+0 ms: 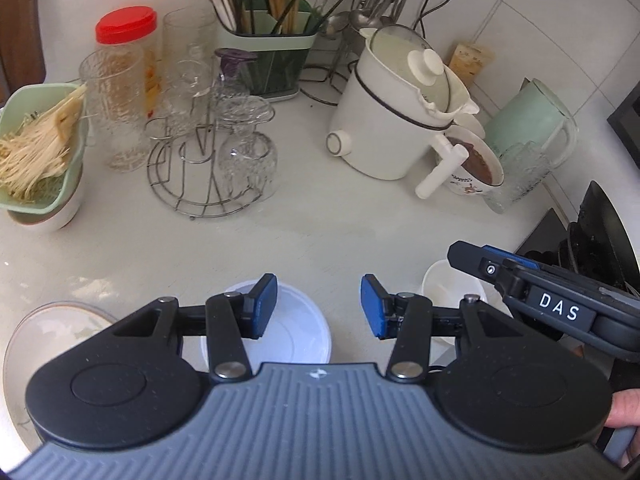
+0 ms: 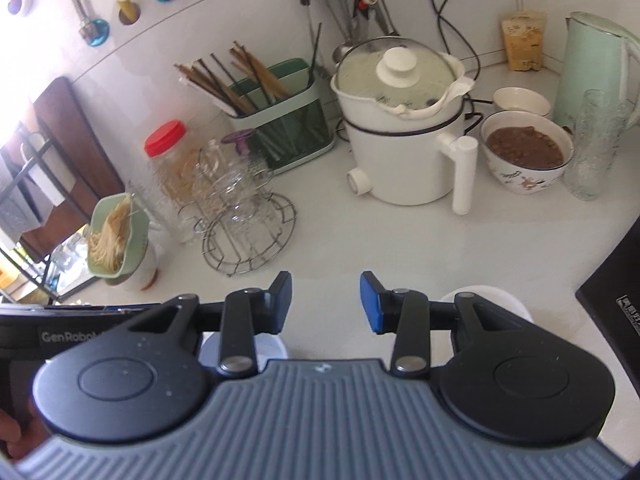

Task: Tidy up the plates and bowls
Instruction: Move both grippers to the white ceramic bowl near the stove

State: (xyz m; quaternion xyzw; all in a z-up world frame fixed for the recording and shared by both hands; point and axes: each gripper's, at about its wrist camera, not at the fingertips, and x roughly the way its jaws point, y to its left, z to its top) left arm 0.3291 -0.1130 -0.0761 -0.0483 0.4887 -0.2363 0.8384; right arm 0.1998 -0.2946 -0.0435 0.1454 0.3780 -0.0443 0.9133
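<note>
Hovering with jaws apart and empty, the left gripper (image 1: 319,306) and right gripper (image 2: 325,302) sit above the white bowl (image 1: 296,328) at lower centre (second bowl (image 1: 448,286) just right), risking a clash when reaching.

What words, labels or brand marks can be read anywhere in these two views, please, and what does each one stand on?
"DAS": white letters on the side of the right tool, seen from the left wrist.
"GenRobot", last letters cut off: on the side of the left tool, seen from the right wrist.
Print on the yellow packet by the wall: too blurred to read.
Print on the black appliance at the right edge: too small to read.
</note>
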